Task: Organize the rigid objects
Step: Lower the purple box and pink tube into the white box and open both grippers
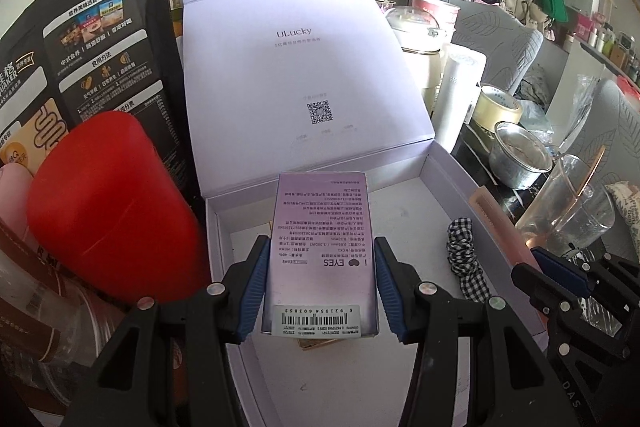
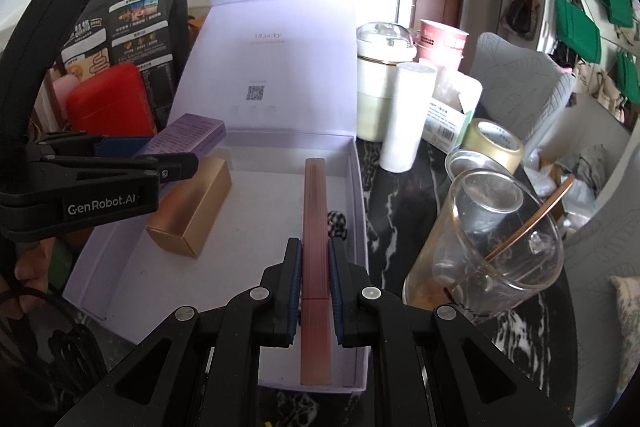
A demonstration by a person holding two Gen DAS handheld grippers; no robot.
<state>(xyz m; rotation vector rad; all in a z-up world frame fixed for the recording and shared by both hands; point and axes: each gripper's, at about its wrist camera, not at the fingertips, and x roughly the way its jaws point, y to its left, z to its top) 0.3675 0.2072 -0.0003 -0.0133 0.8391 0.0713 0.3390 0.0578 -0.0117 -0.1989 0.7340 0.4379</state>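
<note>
Left gripper [image 1: 320,283] is clamped on the purple carton [image 1: 322,247], frame centre, hovering above the gold box [image 2: 190,207] inside the white gift box [image 2: 356,195]. Right gripper [image 2: 314,291] pinches the long pink case [image 2: 316,227] along the box's right wall. Letting the carton go from up there could land it crooked on the gold box or knock the pink case

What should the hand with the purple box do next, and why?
Probably lower it and let go. The left gripper holds the purple box above the open white box, over the gold box; setting it beside that would keep things tidy.
</note>
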